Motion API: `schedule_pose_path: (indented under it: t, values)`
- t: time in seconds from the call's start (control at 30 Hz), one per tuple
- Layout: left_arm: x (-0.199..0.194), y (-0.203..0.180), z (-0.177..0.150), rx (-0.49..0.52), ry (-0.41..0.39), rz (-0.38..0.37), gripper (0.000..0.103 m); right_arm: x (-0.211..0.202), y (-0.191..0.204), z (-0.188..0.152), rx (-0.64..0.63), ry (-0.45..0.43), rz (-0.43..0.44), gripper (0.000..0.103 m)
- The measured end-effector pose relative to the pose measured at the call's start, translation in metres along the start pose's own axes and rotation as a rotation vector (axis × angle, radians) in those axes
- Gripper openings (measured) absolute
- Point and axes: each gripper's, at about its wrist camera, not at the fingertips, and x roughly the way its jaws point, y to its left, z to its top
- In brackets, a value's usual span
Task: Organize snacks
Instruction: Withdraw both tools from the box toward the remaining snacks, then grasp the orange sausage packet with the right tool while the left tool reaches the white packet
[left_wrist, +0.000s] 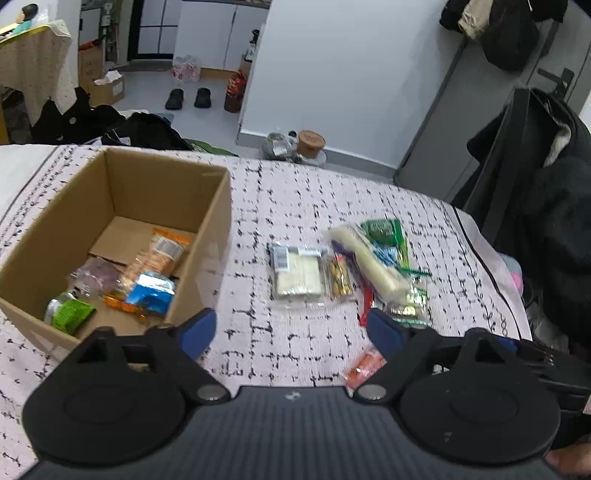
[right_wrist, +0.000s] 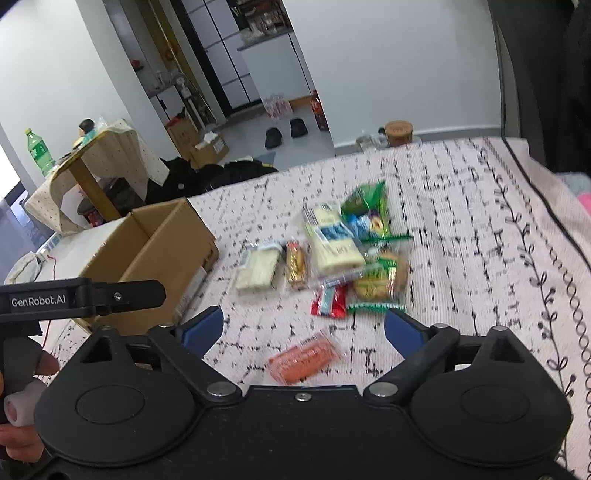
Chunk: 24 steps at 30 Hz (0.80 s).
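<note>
The loose snacks (right_wrist: 332, 251) are heaped on the patterned tabletop (right_wrist: 461, 221), right of the cardboard box (left_wrist: 122, 206) in which several packets (left_wrist: 147, 280) already lie. An orange packet (right_wrist: 304, 360) is seen apart from the heap, between the widely spread fingers (right_wrist: 400, 328) of the right gripper (right_wrist: 303, 326), untouched. The left gripper (left_wrist: 291, 330) is likewise held wide over bare cloth, with nothing gripped, the heap lying just beyond its right finger (left_wrist: 384, 330).

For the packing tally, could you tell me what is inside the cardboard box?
The cardboard box holds a green packet, blue packet, orange packet and purplish packet; anything beneath is hidden.
</note>
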Motion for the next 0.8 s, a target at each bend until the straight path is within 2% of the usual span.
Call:
schedule_pose_path:
  t: [0.07, 0.27, 0.57, 0.8]
  values:
    - [0.005, -0.002, -0.003, 0.007, 0.01, -0.009, 0.074, 0.006, -0.002, -0.003, 0.012, 0.019, 0.007, 0.091]
    - [0.019, -0.002, -0.008, 0.014, 0.043, -0.028, 0.057, 0.03, 0.005, -0.013, -0.017, 0.08, 0.003, 0.087]
    - [0.032, 0.004, -0.011, 0.023, 0.051, -0.023, 0.054, 0.053, 0.017, -0.017, -0.072, 0.129, -0.057, 0.086]
    - [0.032, 0.006, -0.01, 0.02, 0.046, -0.032, 0.053, 0.062, 0.025, -0.011, -0.046, 0.112, -0.128, 0.083]
